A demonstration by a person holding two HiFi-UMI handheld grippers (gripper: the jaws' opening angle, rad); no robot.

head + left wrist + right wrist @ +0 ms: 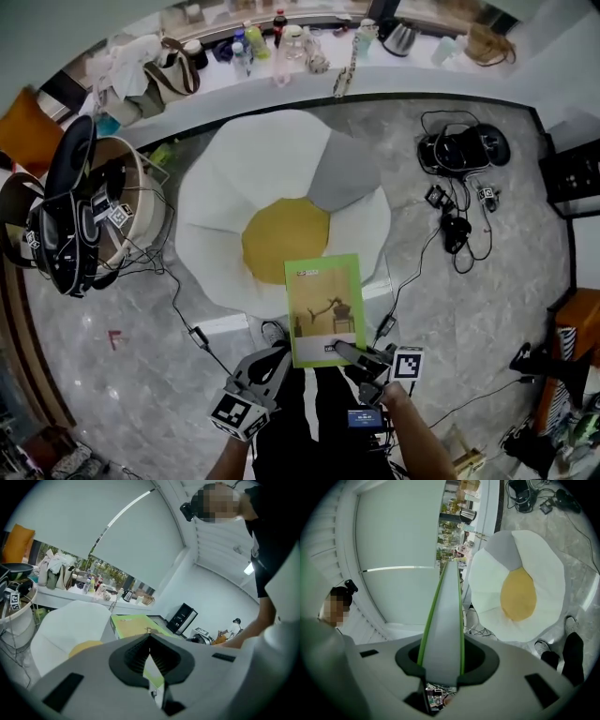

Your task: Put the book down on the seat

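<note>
The left tongs (pixel 279 361) are clamped shut on the near left corner of the green book (pixel 323 305) and the right tongs (pixel 345 351), jaws partway apart, pinch its near right edge, holding it roughly level over the front rim of the egg-shaped seat (pixel 234 187).

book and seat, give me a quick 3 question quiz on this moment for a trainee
1. True or false: the book already lies on the seat, free of the grippers.
2. The seat's centre patch is: A yellow, B red, C blue.
3. Which clamps the book: the left gripper, the right gripper, or both?
Key: 1 false, it is held; 2 A; 3 both.
</note>
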